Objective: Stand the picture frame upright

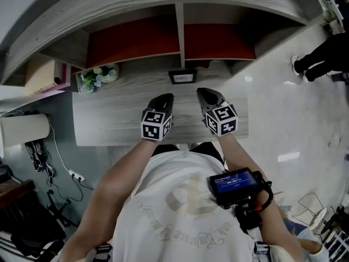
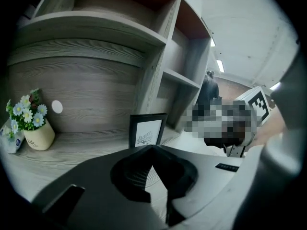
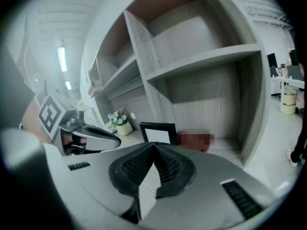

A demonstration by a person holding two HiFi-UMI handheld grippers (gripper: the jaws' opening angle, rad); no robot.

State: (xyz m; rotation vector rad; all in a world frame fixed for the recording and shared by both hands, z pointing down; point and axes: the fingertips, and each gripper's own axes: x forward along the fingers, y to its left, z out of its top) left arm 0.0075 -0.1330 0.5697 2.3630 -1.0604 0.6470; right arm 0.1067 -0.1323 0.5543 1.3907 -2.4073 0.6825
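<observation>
We see the picture frame (image 1: pixel 182 76) already standing up on the desk (image 1: pixel 109 121), at twelve o'clock from us. Our left gripper (image 1: pixel 163 100) and right gripper (image 1: pixel 206 96) have jaws pressed together, holding nothing. We think the job is done.

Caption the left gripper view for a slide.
Left gripper, jaws shut and empty, faces the standing picture frame on the desk, flower pot at left.
</observation>
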